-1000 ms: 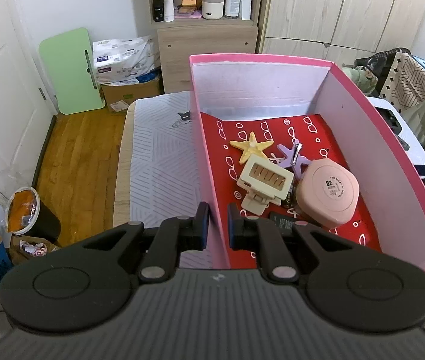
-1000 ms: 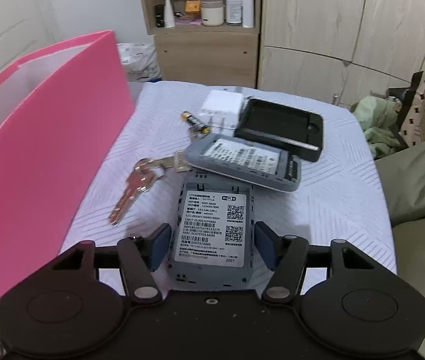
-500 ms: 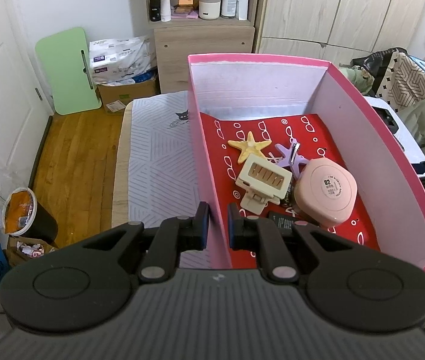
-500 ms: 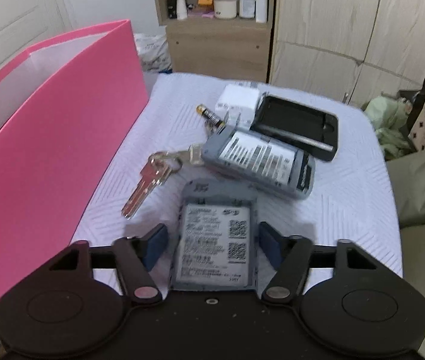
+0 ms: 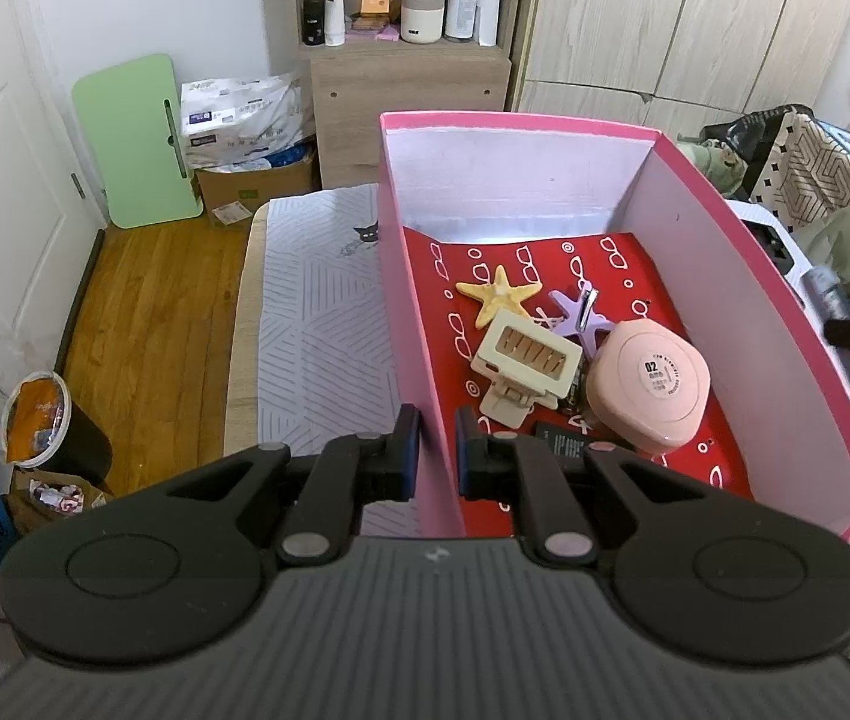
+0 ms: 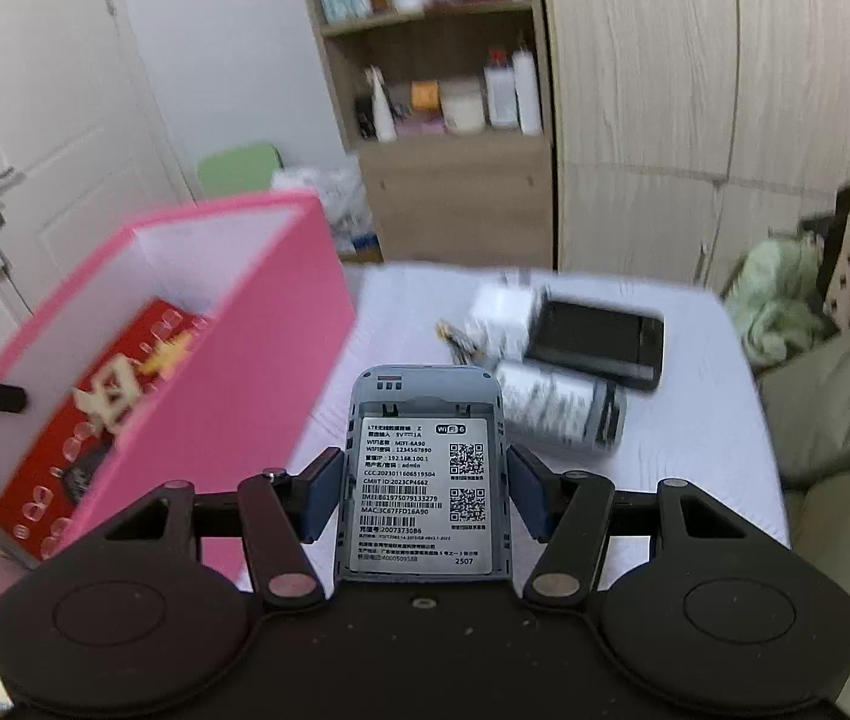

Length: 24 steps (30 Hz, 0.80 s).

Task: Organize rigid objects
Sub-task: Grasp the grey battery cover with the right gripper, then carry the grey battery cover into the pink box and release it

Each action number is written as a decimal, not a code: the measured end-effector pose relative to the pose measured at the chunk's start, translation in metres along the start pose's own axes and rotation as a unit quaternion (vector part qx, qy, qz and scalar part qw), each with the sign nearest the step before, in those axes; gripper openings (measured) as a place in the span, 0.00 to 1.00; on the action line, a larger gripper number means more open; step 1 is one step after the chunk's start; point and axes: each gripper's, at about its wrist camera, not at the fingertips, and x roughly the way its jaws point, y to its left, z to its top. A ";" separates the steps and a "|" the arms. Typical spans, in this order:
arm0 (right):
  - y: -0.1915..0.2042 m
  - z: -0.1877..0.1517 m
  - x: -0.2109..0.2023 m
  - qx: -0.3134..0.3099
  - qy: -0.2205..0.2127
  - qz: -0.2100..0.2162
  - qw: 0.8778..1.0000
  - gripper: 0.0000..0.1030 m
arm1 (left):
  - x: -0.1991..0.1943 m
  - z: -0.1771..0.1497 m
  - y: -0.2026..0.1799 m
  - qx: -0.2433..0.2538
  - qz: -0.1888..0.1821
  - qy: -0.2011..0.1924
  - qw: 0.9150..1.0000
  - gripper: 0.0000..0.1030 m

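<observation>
My left gripper (image 5: 436, 450) is shut on the left wall of the pink box (image 5: 410, 312). In the box lie a yellow starfish (image 5: 499, 297), a purple clip (image 5: 580, 318), a cream clip (image 5: 526, 363) and a pink round case (image 5: 649, 387). My right gripper (image 6: 425, 489) is shut on a grey WiFi router (image 6: 425, 468), label up, and holds it above the bed beside the pink box (image 6: 233, 372). It shows blurred at the right edge of the left wrist view (image 5: 844, 324).
On the white bedspread (image 6: 694, 420) lie a second grey device (image 6: 562, 414), a black case (image 6: 598, 339), a white charger (image 6: 502, 306) and a battery (image 6: 454, 333). A shelf unit (image 5: 407, 60) and wardrobe (image 5: 664, 24) stand behind. Green bedding (image 6: 844, 438) lies right.
My right gripper has lifted the grey router off the bed and swung it up and towards the pink box. My left gripper keeps its hold on the box wall.
</observation>
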 end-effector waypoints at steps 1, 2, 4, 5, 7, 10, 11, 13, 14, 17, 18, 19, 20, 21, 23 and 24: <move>0.002 0.002 -0.007 0.004 -0.006 0.015 1.000 0.62 | 0.000 -0.001 0.000 0.000 0.001 -0.001 1.000 0.10; 0.004 0.007 -0.016 0.012 -0.015 0.047 0.999 0.62 | 0.000 -0.001 0.000 -0.001 0.002 -0.001 1.000 0.10; 0.013 0.015 -0.031 0.013 -0.029 0.124 0.992 0.62 | -0.001 -0.002 -0.001 -0.001 0.003 -0.001 1.000 0.10; 0.019 0.019 -0.035 0.005 -0.034 0.142 0.989 0.62 | -0.001 -0.002 -0.001 -0.003 0.002 -0.002 1.000 0.10; 0.039 0.027 -0.041 -0.034 -0.040 0.168 0.984 0.62 | -0.002 -0.002 0.000 -0.006 -0.001 -0.003 1.000 0.10; 0.069 0.041 -0.035 -0.084 -0.017 0.224 0.971 0.62 | -0.002 -0.001 0.001 -0.010 -0.005 -0.004 1.000 0.10; 0.080 0.046 -0.029 -0.101 -0.002 0.241 0.965 0.62 | -0.002 -0.001 0.001 -0.010 -0.006 -0.004 1.000 0.10; 0.099 0.050 -0.017 -0.133 0.028 0.260 0.956 0.62 | -0.003 -0.001 0.003 -0.011 -0.007 -0.005 1.000 0.10; 0.109 0.053 -0.006 -0.153 0.049 0.266 0.950 0.62 | -0.003 -0.002 0.003 -0.011 -0.008 -0.005 1.000 0.11; 0.133 0.054 0.025 -0.187 0.114 0.279 0.935 0.62 | -0.003 -0.002 0.004 -0.012 -0.010 -0.008 1.000 0.11; 0.139 0.053 0.038 -0.192 0.140 0.285 0.929 0.62 | -0.003 -0.003 0.004 -0.012 -0.009 -0.008 1.000 0.11; 0.142 0.052 0.047 -0.189 0.161 0.287 0.925 0.62 | -0.003 -0.003 0.004 -0.013 -0.008 -0.009 1.000 0.11; 0.144 0.052 0.057 -0.179 0.182 0.290 0.922 0.62 | -0.003 -0.004 0.004 -0.012 -0.008 -0.010 1.000 0.11; 0.146 0.051 0.065 -0.166 0.198 0.296 0.920 0.62 | -0.003 -0.004 0.004 -0.011 -0.008 -0.011 1.000 0.11; 0.148 0.048 0.074 -0.138 0.218 0.301 0.918 0.62 | -0.004 -0.004 0.005 -0.014 -0.011 -0.011 1.000 0.11; 0.149 0.046 0.075 -0.134 0.222 0.303 0.917 0.62 | -0.004 -0.004 0.006 -0.015 -0.012 -0.011 1.000 0.11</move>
